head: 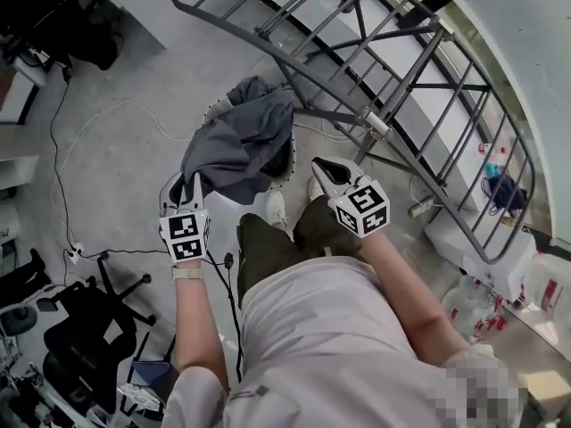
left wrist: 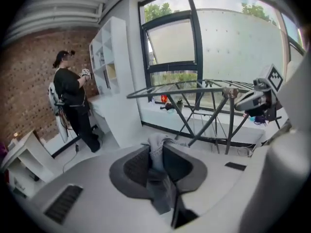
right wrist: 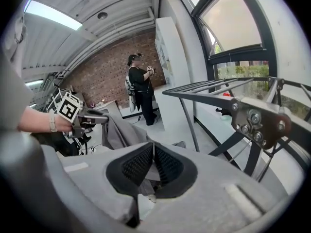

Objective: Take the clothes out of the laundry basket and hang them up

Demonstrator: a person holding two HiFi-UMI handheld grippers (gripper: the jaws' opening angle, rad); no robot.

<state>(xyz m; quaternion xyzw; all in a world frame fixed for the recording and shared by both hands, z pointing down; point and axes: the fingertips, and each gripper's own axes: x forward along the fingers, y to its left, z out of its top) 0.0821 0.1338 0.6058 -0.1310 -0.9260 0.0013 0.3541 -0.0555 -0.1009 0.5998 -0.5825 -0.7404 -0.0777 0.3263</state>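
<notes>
Left gripper [head: 189,184] holds grey garment [head: 241,145] over laundry basket [head: 212,111].

Bright daylight through the window [left wrist: 218,33]; fisheye-warped, dark-vignetted edges; near foreground soft.

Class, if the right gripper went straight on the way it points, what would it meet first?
Probably the floor. The right gripper points down between the hanging grey garment on its left and the drying rack leg; depth is unclear, so the garment might brush it.
</notes>
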